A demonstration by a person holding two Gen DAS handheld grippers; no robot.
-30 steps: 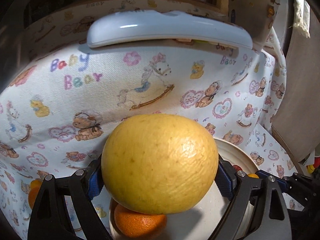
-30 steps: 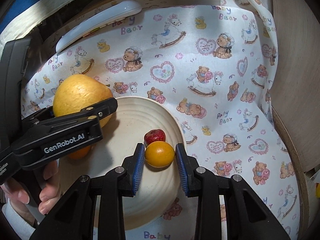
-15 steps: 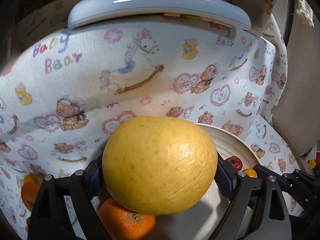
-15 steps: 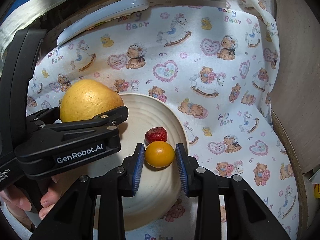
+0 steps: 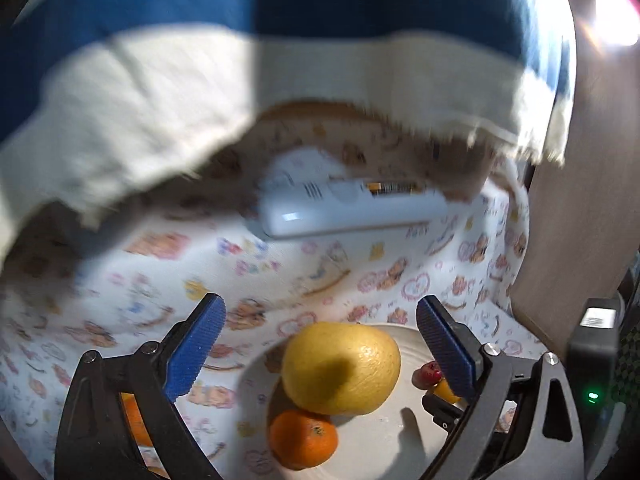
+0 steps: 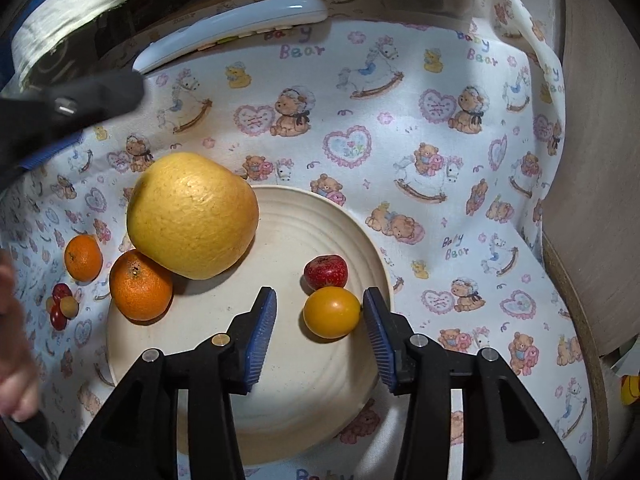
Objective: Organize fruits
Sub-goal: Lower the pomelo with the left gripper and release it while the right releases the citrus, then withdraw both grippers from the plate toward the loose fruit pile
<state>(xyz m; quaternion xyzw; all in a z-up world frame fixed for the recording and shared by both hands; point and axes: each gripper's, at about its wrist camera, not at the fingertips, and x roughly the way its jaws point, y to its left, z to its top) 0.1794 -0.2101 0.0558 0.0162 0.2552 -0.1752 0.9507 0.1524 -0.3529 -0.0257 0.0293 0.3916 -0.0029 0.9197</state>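
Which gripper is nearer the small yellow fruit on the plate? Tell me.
Right. The right gripper straddles the yellow fruit, jaws open; the left gripper is raised above the large yellow fruit.

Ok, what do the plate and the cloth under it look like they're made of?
The plate looks like glazed ceramic or stoneware: cream, with concentric ridges and a soft sheen, though a hard plastic can't be ruled out. The cloth looks like woven cotton with a matte finish: it shows folds and wrinkles and carries a printed bear and rocking horse pattern.
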